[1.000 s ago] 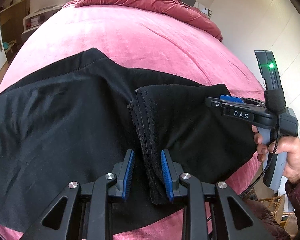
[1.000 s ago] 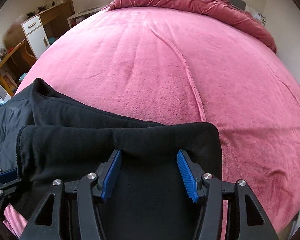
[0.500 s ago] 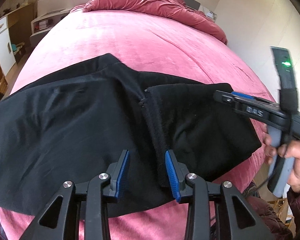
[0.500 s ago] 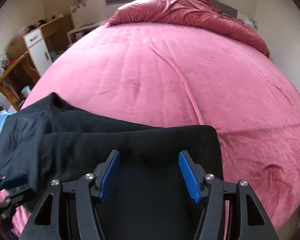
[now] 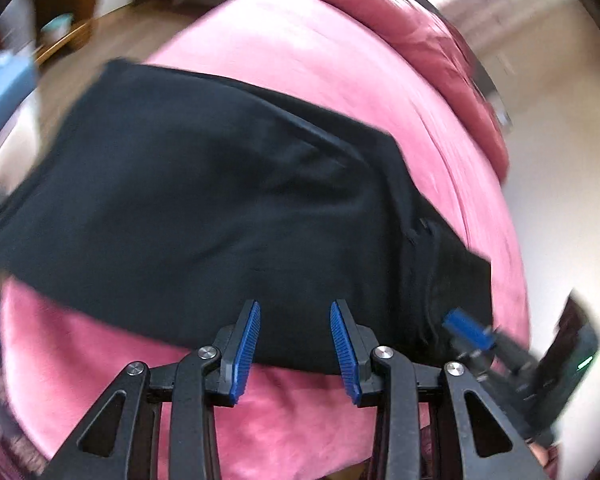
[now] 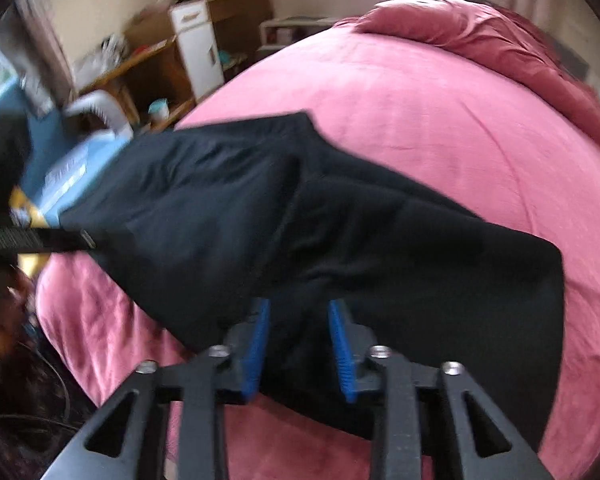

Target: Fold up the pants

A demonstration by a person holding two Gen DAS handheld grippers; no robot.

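Black pants (image 5: 204, 200) lie flat across the near edge of a pink bed (image 5: 340, 60), partly folded with a doubled layer at the right end. My left gripper (image 5: 294, 320) is open and empty, just over the pants' near hem. My right gripper (image 6: 298, 320) is open and empty over the near edge of the pants (image 6: 340, 232). The right gripper also shows in the left wrist view (image 5: 472, 332) at the lower right, beside the pants' right end. Both views are blurred by motion.
A rumpled darker pink duvet (image 6: 500, 40) lies at the bed's far end. A wooden desk and white cabinet (image 6: 196, 52) stand left of the bed. A blue box (image 6: 68, 168) sits by the bed's left corner. A wall (image 5: 560, 160) runs along the right.
Both grippers have pulled back and swung left, away from the folded right end of the pants. The right gripper's jaws have narrowed. The pants stay flat on the bed.
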